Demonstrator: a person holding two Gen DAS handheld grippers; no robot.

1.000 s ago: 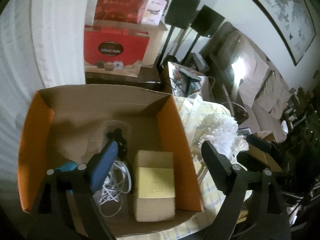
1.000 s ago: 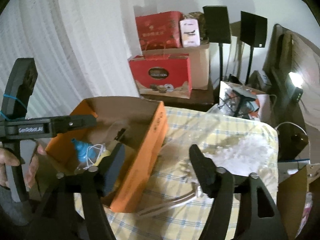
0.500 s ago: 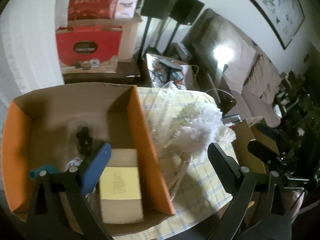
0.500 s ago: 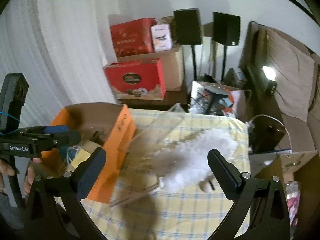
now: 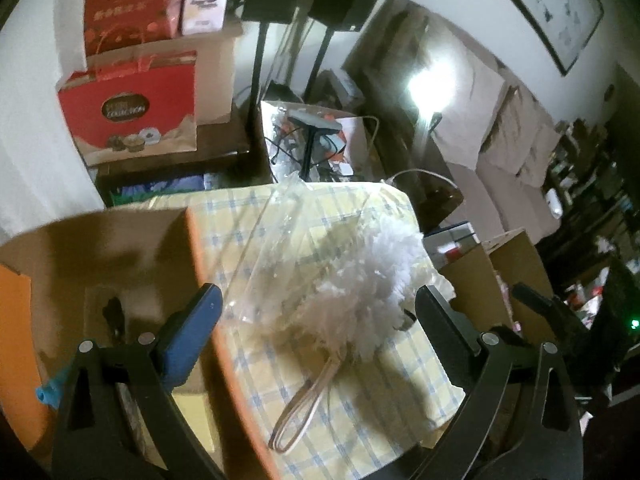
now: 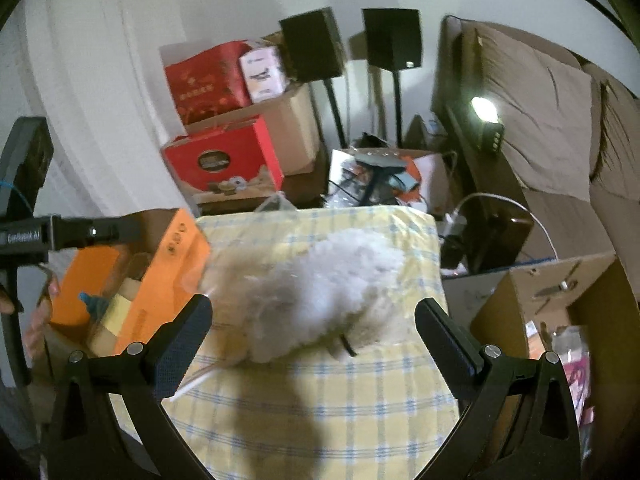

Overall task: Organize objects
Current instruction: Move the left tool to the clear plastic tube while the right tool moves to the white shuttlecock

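A fluffy white duster (image 5: pixel 360 300) in a clear plastic sleeve lies on the yellow checked tablecloth (image 5: pixel 384 392), its loop handle (image 5: pixel 300 412) pointing toward me. It also shows in the right wrist view (image 6: pixel 320 292). An orange cardboard box (image 5: pixel 208 312) stands at the table's left with a tan box with a yellow note (image 5: pixel 192 416) and a black clip (image 5: pixel 114 316) inside. My left gripper (image 5: pixel 316 316) is open and empty, straddling the box wall and the duster. My right gripper (image 6: pixel 314 320) is open and empty, just short of the duster.
Red gift boxes (image 6: pixel 220 160) and cardboard cartons are stacked behind the table. Two black speakers on stands (image 6: pixel 392 40) stand by the wall. An open cardboard box (image 6: pixel 560 312) sits right of the table. A sofa with cushions (image 5: pixel 500 128) is at the right.
Both grippers swung right, away from the orange box and toward the white duster. The duster now sits centred between each gripper's fingers. Both stayed open.
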